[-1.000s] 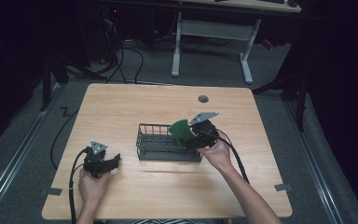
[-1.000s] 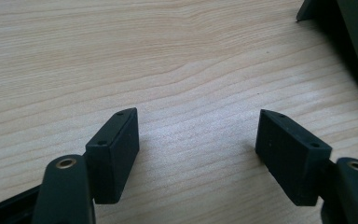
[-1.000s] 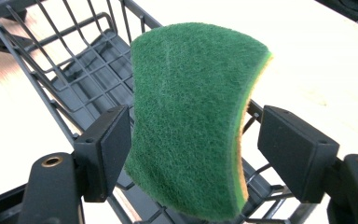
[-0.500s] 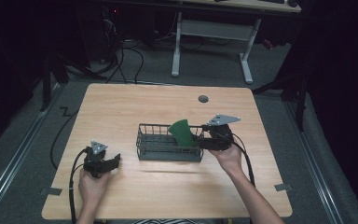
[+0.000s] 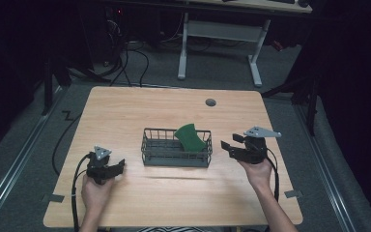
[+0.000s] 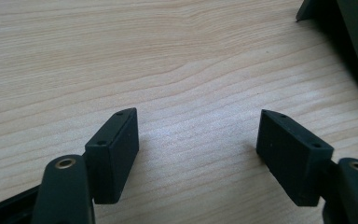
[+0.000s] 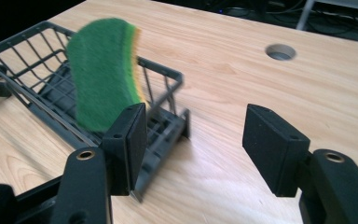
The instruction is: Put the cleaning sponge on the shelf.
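Observation:
A green sponge with a yellow edge (image 5: 191,137) (image 7: 102,74) leans upright at the right end of a dark wire basket (image 5: 174,159) (image 7: 23,42) in the middle of the table. My right gripper (image 5: 227,147) (image 7: 193,135) is just right of the basket and points at it. It is open; its jaws have just been closing a little, with nothing between them. My left gripper (image 5: 119,166) (image 6: 198,140) rests open over bare wood, left of the basket.
The wooden table (image 5: 174,198) has a round cable hole (image 5: 210,102) (image 7: 280,52) at the back. A cable trails off the left edge from the left gripper. A desk frame (image 5: 256,48) stands on the floor behind the table.
My right gripper has let go of the sponge and drawn back to the right, away from the basket. The sponge stays leaning in the basket. The left hand has not moved.

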Tool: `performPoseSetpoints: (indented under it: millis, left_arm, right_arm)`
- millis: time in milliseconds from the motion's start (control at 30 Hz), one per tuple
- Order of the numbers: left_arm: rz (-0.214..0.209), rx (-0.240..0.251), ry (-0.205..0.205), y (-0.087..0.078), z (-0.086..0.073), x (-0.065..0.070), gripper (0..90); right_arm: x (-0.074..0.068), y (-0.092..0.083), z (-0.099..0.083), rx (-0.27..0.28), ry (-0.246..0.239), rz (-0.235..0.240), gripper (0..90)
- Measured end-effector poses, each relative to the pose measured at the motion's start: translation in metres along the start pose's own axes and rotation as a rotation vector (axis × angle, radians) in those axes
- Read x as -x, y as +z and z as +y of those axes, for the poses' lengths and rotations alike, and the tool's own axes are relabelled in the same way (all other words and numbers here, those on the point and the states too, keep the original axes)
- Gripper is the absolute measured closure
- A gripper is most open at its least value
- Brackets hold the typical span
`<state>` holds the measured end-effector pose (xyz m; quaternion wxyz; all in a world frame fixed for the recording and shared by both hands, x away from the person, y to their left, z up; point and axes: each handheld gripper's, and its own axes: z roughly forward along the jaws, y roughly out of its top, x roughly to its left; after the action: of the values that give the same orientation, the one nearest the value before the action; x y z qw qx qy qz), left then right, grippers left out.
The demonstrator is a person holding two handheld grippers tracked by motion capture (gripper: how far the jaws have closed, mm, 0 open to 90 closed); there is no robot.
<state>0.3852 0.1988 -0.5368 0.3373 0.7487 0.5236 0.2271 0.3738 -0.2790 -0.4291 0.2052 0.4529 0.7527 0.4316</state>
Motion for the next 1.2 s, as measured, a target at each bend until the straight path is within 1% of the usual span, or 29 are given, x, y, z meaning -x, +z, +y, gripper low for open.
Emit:
performPoseSetpoints:
  millis: [100,167,267,367,533,567,767,933,1067,1100,1167,1200]
  left_arm:
    - [0.000,0.000,0.000,0.000,0.000,0.000,30.0]
    - [0.001,0.001,0.000,0.000,0.000,0.000,30.0]
    - [-0.001,0.000,-0.001,0.000,0.000,0.000,30.0]
    - [0.000,0.000,0.000,0.000,0.000,0.000,30.0]
    - [0.000,0.000,0.000,0.000,0.000,0.000,30.0]
    - [0.000,0.000,0.000,0.000,0.000,0.000,30.0]
    - [0.000,0.000,0.000,0.000,0.000,0.000,30.0]
    - [-0.001,0.001,-0.001,0.000,0.000,0.000,30.2]
    - [-0.002,0.001,-0.003,0.000,0.000,0.000,30.3]
    - [-0.002,0.001,-0.002,0.000,0.000,0.000,30.3]
    - [-0.001,0.001,-0.001,0.000,0.000,0.000,30.2]
    - [-0.001,0.001,-0.002,0.000,0.000,0.000,30.2]
  right_arm:
    - [0.008,-0.008,-0.009,0.005,0.017,-0.020,40.2]
    - [0.013,-0.012,-0.014,0.014,0.042,-0.025,40.2]
    - [0.019,-0.017,-0.021,0.024,0.068,-0.032,40.3]
    - [0.023,-0.020,-0.029,0.022,0.084,-0.043,40.3]
    - [0.032,-0.024,-0.044,0.030,0.129,-0.060,40.3]
    - [0.033,-0.024,-0.046,0.032,0.128,-0.065,40.3]
    - [0.042,-0.025,-0.064,0.018,0.166,-0.099,40.1]
    - [0.049,-0.024,-0.076,0.005,0.179,-0.130,40.1]
    - [0.052,-0.020,-0.085,-0.017,0.187,-0.154,39.9]
    - [0.053,-0.018,-0.087,-0.018,0.180,-0.160,39.9]
    - [0.054,-0.016,-0.090,-0.029,0.186,-0.172,39.6]
    - [0.056,-0.015,-0.092,-0.033,0.178,-0.183,39.5]
